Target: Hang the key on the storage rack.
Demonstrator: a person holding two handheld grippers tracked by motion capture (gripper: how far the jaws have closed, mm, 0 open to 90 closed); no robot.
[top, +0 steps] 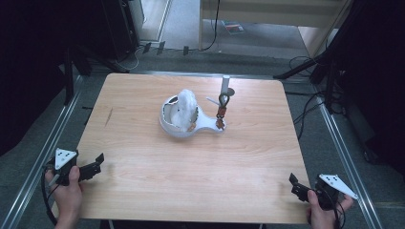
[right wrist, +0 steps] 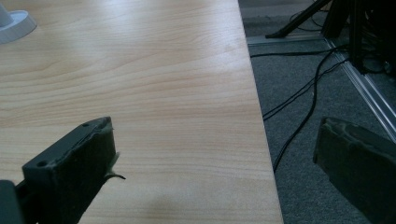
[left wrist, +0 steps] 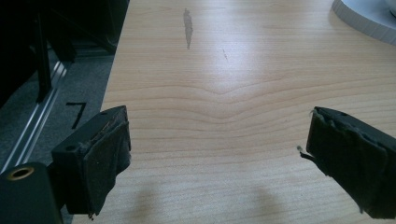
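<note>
1. Writing: a black numeral "7" [left wrist: 76, 114] is marked on the grey floor beside the bench's left edge, seen in the left gripper view. No brand or label is readable elsewhere.
2. Left claw [top: 95, 164]: held in the person's left hand [top: 67, 191] at the near left corner of the bench [top: 143, 157]. It points toward the middle of the bench, its jaws spread wide over bare wood with nothing between them.
3. White bowl-shaped holder [top: 179, 124]: stands at the centre of the bench, well apart from both claws. A white fluffy wad [top: 186, 105] sits in it.
4. Dark ring with brown beads [top: 222, 107]: lies on the holder's right-hand extension, just before a small upright white post [top: 225, 85].
5. Right claw [top: 298, 186]: held in the person's right hand [top: 322, 212] at the near right corner. Its jaws are spread wide, one over the bench edge and one over the floor cables, gripping nothing.
</note>
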